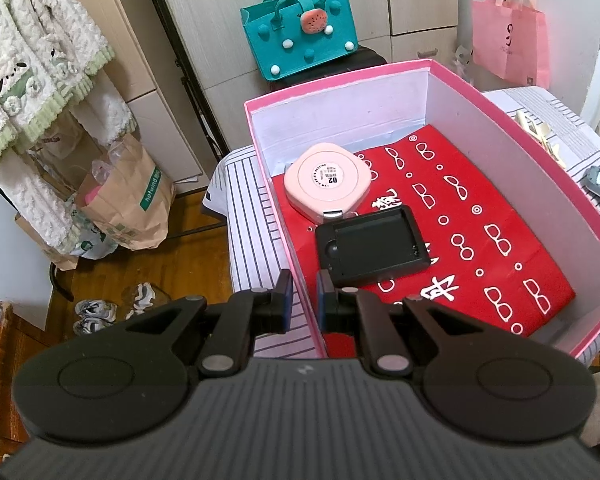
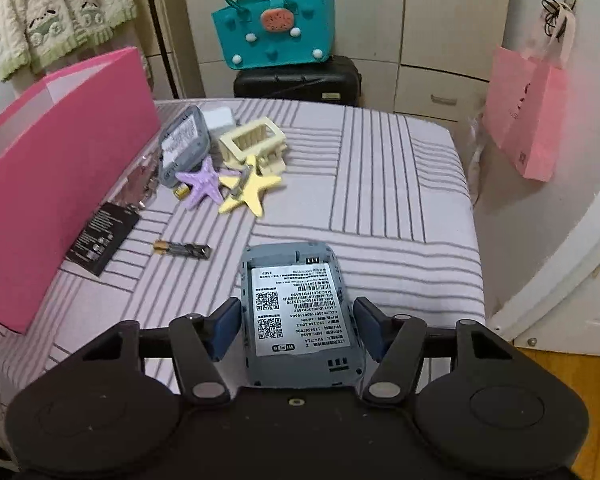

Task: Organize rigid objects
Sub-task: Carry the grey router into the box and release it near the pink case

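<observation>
A pink box [image 1: 540,168] with a red patterned sheet on its floor holds a pink rounded case [image 1: 326,182] and a black tray [image 1: 372,246]. My left gripper [image 1: 304,300] straddles the box's near-left wall, its jaws close together on it. My right gripper [image 2: 296,330] has its jaws on both sides of a grey WiFi router [image 2: 300,316] with a white label, above the striped table. The box's pink outer wall [image 2: 60,160] stands at the left in the right wrist view.
On the striped table [image 2: 380,184] lie a purple starfish [image 2: 204,184], a yellow starfish [image 2: 252,190], a cream comb-like holder [image 2: 252,142], a grey device [image 2: 182,146], a white charger [image 2: 219,119], a black card [image 2: 102,236] and a battery [image 2: 182,249]. A teal bag [image 2: 276,28] stands behind.
</observation>
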